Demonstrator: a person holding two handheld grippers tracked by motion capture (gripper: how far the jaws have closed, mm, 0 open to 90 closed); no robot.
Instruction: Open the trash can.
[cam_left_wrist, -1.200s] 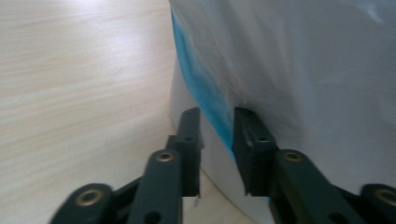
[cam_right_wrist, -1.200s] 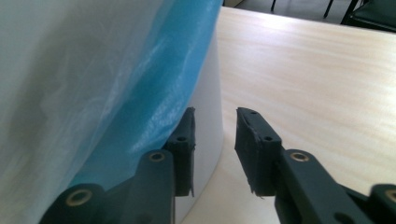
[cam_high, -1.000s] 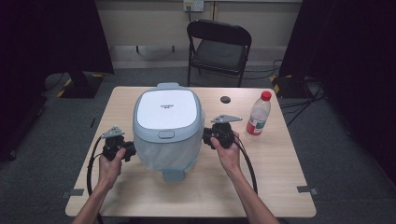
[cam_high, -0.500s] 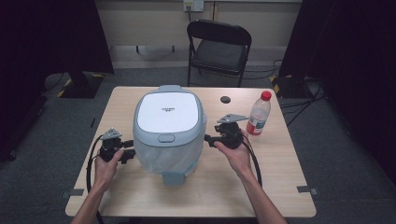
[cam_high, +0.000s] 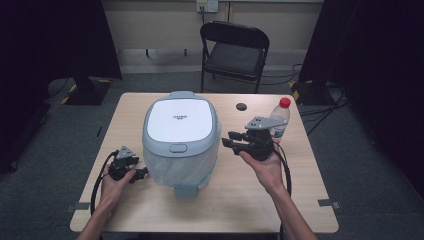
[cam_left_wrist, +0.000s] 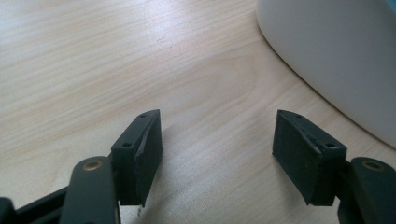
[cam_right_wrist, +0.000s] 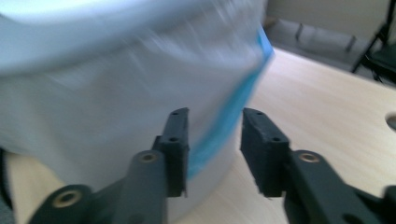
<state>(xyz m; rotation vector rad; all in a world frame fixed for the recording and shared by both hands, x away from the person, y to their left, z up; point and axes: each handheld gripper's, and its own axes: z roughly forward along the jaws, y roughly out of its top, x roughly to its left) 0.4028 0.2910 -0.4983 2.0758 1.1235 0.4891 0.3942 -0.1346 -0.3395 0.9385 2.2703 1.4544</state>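
Note:
A big white and pale-blue rice cooker (cam_high: 182, 135) stands with its lid down in the middle of the wooden table (cam_high: 300, 200). My left gripper (cam_high: 144, 172) rests low on the table by the cooker's front left, apart from it. Its jaws are wide open (cam_left_wrist: 217, 135) over bare wood, and the cooker's white wall (cam_left_wrist: 336, 56) curves past at the upper right. My right gripper (cam_high: 231, 140) is held above the table, a short gap right of the cooker, pointing at it. It stands open (cam_right_wrist: 215, 140) with nothing between its fingers, and the blurred cooker body (cam_right_wrist: 116, 84) lies beyond.
A clear plastic bottle with a red cap (cam_high: 279, 120) stands just behind my right hand. A small black round lid (cam_high: 242, 106) lies near the table's far edge. A black folding chair (cam_high: 235, 50) stands beyond the table.
Both grippers have drawn back from the cooker's sides. The right one moved out to the right and rose. The left one slid down toward the table's near left.

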